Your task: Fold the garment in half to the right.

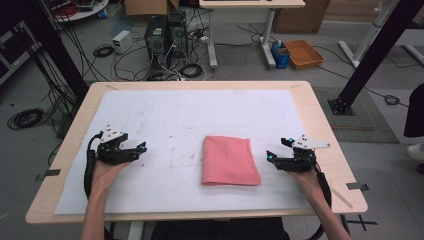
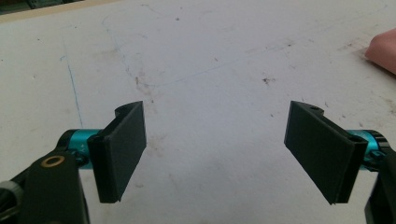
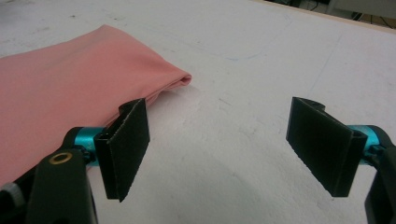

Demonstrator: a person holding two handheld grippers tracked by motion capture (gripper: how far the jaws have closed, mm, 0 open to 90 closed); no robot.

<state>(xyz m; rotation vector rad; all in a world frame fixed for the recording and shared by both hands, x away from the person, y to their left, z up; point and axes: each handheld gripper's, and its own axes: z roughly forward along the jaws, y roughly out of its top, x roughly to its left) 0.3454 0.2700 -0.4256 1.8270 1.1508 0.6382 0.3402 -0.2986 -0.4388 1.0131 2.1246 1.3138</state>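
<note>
A folded pink cloth (image 1: 229,160) lies flat near the middle of the white mat (image 1: 190,115). My left gripper (image 1: 141,148) rests on the mat well to the cloth's left, pointing right, jaws wide open with nothing between them (image 2: 215,149); a corner of the pink cloth (image 2: 384,50) shows far right in its view. My right gripper (image 1: 270,156) sits just right of the cloth, pointing left, also open and empty (image 3: 218,149). In the right gripper view the cloth (image 3: 70,88) lies beside and behind the left finger (image 3: 125,144), its folded corner ahead.
The mat covers a wooden table (image 1: 320,125); it is stained and marked with faint lines. Beyond the table's far edge the floor holds computer towers (image 1: 165,35), tangled cables, an orange tray (image 1: 304,53) and black frame posts (image 1: 365,65).
</note>
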